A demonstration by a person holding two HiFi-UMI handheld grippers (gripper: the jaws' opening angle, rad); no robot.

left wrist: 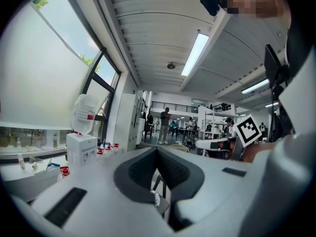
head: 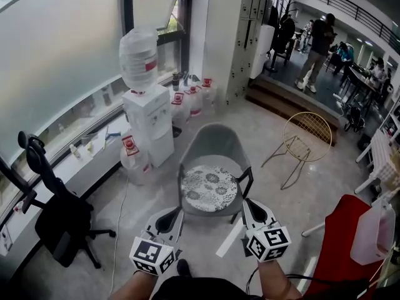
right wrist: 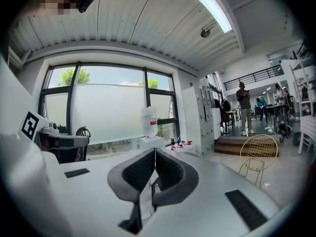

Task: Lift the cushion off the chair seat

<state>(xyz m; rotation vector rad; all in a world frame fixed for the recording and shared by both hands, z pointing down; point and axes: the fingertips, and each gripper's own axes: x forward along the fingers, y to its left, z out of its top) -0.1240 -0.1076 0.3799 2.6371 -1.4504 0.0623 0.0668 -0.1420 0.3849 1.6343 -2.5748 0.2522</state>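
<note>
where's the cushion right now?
Head view, centre: the patterned cushion lies on the seat of the grey chair, ahead of the left hand-held gripper and right hand-held gripper; water dispenser to its left, wire chair to its right.

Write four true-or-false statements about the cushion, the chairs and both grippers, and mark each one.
1. The patterned cushion lies on the seat of the grey chair. True.
2. The left gripper grips the patterned cushion. False: its jaws are together on nothing, clear of it.
3. The right gripper has its jaws together. True.
4. In the head view, the yellow wire chair stands left of the grey chair. False: it stands to its right.
</note>
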